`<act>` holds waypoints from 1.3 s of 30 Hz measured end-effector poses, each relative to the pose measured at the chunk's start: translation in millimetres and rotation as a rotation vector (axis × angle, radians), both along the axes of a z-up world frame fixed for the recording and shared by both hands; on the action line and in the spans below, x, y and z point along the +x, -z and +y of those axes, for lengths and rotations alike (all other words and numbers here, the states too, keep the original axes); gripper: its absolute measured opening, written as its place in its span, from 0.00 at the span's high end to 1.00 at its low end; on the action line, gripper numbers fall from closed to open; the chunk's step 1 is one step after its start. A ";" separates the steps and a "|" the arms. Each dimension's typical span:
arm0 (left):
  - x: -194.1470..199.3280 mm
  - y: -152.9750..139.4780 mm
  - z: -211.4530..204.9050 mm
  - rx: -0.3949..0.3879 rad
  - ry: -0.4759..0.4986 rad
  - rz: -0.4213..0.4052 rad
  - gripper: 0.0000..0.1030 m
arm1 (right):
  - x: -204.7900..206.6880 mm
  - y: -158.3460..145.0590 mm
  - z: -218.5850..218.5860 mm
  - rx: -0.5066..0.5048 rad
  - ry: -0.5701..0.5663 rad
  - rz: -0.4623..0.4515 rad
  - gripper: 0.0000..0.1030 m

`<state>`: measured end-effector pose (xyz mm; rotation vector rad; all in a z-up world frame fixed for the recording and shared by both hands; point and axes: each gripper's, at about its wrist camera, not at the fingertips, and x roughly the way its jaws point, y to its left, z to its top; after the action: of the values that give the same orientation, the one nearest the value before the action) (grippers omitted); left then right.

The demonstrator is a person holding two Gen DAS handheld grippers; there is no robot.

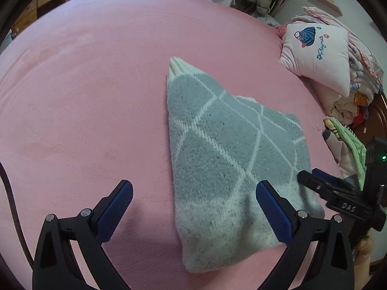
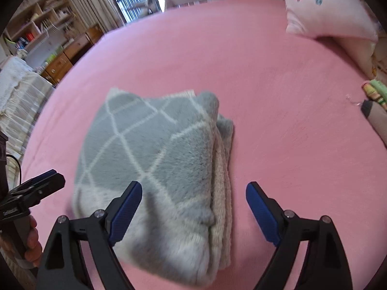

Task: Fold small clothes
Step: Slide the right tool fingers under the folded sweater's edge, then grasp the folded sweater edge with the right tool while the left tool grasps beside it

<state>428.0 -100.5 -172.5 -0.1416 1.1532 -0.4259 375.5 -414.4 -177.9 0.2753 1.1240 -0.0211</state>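
A folded grey knit garment [image 1: 225, 159] with white diamond lines and a cream hem lies on the pink bed [image 1: 96, 96]. It also shows in the right wrist view [image 2: 154, 159], with its stacked folded edges on its right side. My left gripper [image 1: 194, 192] is open and empty above the garment's near left edge. My right gripper [image 2: 193, 193] is open and empty above the garment's near right edge. The right gripper also shows in the left wrist view [image 1: 314, 178], at the garment's right side. The left gripper shows at the left of the right wrist view [image 2: 46, 181].
A white pillow [image 1: 319, 55] with a blue print leans on a pile of clothes [image 1: 358, 91] at the bed's right side. Green and patterned clothes [image 1: 348, 149] lie near the right edge. Wooden drawers and shelves [image 2: 48, 38] stand beyond the bed's far left.
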 end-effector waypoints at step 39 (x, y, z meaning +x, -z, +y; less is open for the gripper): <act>-6.7 36.7 -59.5 0.050 -0.001 -0.055 0.33 | 2.6 50.7 -2.8 0.314 -0.018 0.007 0.41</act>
<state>421.3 -160.0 -209.1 -0.0865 1.1088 -0.3976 378.1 -417.1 -228.6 0.5454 1.1352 0.1721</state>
